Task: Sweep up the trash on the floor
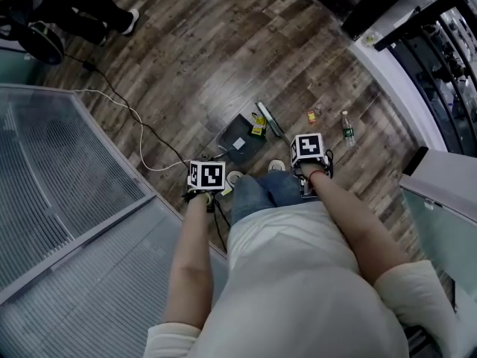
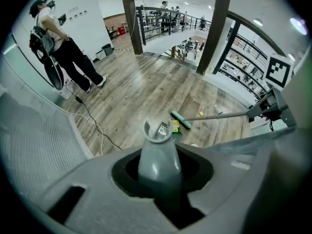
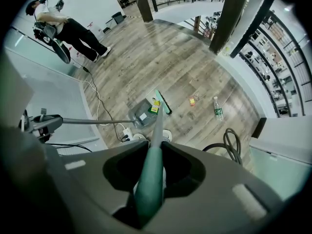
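Head view: left gripper (image 1: 207, 179) and right gripper (image 1: 308, 152) up top, dustpan (image 1: 240, 142) and broom head (image 1: 270, 119) below; bottle (image 1: 346, 127) and wrapper (image 1: 313, 115) lie loose off to the right. Left gripper view: jaws clamped on the grey dustpan handle (image 2: 158, 162); right gripper view: jaws clamped on the green broom handle (image 3: 150, 177), yellow trash (image 3: 155, 107) between pan and broom head.

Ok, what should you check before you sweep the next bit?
1. Left tool shut on dustpan: ok.
2. Right tool shut on broom: ok.
3. Broom head next to dustpan mouth: ok.
4. Yellow wrapper fully inside dustpan: cannot tell.
5. Small wrapper and bottle swept up: not ok, both lie right of the broom.
6. Cable away from broom: ok.
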The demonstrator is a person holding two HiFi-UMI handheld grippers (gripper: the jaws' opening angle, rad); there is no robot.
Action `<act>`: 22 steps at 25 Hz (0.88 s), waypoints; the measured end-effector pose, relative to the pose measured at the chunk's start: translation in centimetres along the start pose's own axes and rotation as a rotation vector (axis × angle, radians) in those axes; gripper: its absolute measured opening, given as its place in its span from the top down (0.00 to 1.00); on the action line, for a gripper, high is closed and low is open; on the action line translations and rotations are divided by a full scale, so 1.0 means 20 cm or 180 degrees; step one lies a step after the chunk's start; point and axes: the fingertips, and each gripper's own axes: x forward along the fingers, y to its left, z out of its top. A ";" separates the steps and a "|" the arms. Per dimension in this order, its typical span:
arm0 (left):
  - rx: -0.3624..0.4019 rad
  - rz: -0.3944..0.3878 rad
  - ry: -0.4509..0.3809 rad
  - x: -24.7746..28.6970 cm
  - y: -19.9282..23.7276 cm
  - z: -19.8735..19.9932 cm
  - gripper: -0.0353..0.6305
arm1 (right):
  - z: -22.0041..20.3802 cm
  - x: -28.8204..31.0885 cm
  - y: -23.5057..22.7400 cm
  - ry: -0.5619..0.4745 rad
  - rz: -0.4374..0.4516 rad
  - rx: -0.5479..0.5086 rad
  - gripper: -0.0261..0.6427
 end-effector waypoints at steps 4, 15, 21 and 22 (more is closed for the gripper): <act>-0.0005 -0.0003 -0.0012 0.00 0.00 0.00 0.80 | -0.02 0.00 0.04 0.0021 0.0020 -0.0012 0.82; 0.0018 0.0019 0.0002 0.00 0.00 -0.01 0.80 | -0.07 0.01 0.11 0.0084 0.0140 -0.0020 0.82; 0.0037 0.0026 0.0009 0.00 0.00 0.00 0.80 | -0.10 0.02 0.16 0.0139 0.0214 -0.0065 0.82; 0.0036 0.0026 0.0012 0.00 0.00 0.00 0.80 | -0.11 0.02 0.16 0.0141 0.0213 -0.0075 0.82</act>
